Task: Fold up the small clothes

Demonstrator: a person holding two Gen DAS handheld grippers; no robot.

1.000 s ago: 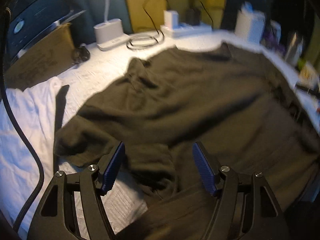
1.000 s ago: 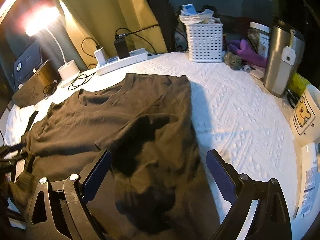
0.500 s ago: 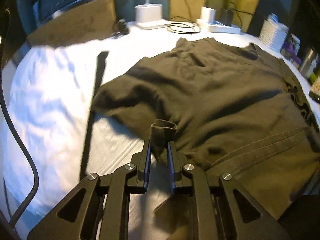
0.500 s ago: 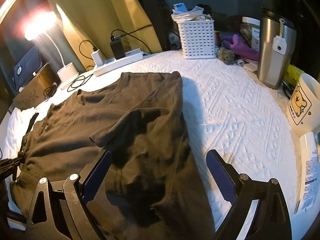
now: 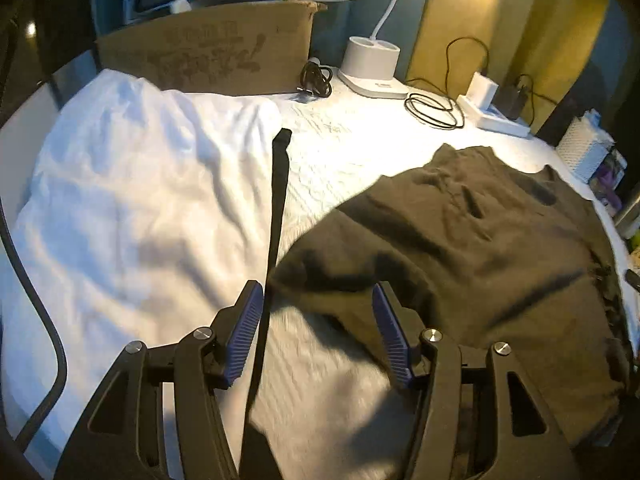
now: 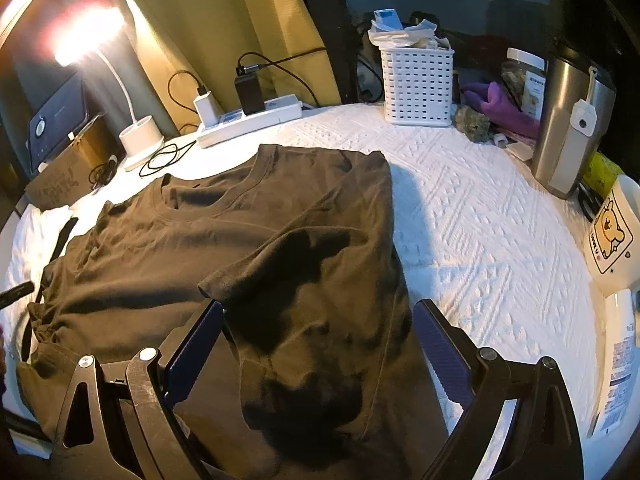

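Observation:
A dark olive T-shirt [image 5: 460, 240] lies spread on the white textured bedspread [image 6: 480, 220]. Its right side is folded inward, so that sleeve rests on top of the body [image 6: 304, 264]. My left gripper [image 5: 316, 300] hovers at the shirt's left sleeve edge. Its jaws are opening; the sleeve's rim lies on the bed between and just ahead of the blue pads [image 5: 244, 332], untouched by them. My right gripper [image 6: 316, 320] stands wide open low over the folded right half, with cloth below it but nothing pinched.
A crumpled white cloth [image 5: 120, 200] and a black strap [image 5: 278, 200] lie left of the shirt. Behind are a cardboard box [image 5: 208, 52], lamp base [image 5: 372, 64], coiled cable [image 5: 434, 110] and power strip [image 6: 248, 122]. A basket [image 6: 416, 88], steel tumbler [image 6: 568, 120] and mug [image 6: 612, 236] stand at the right.
Half a second ago the left gripper was shut on a pinch of the sleeve; it has let go, opened and swung left. The right gripper stayed open in place.

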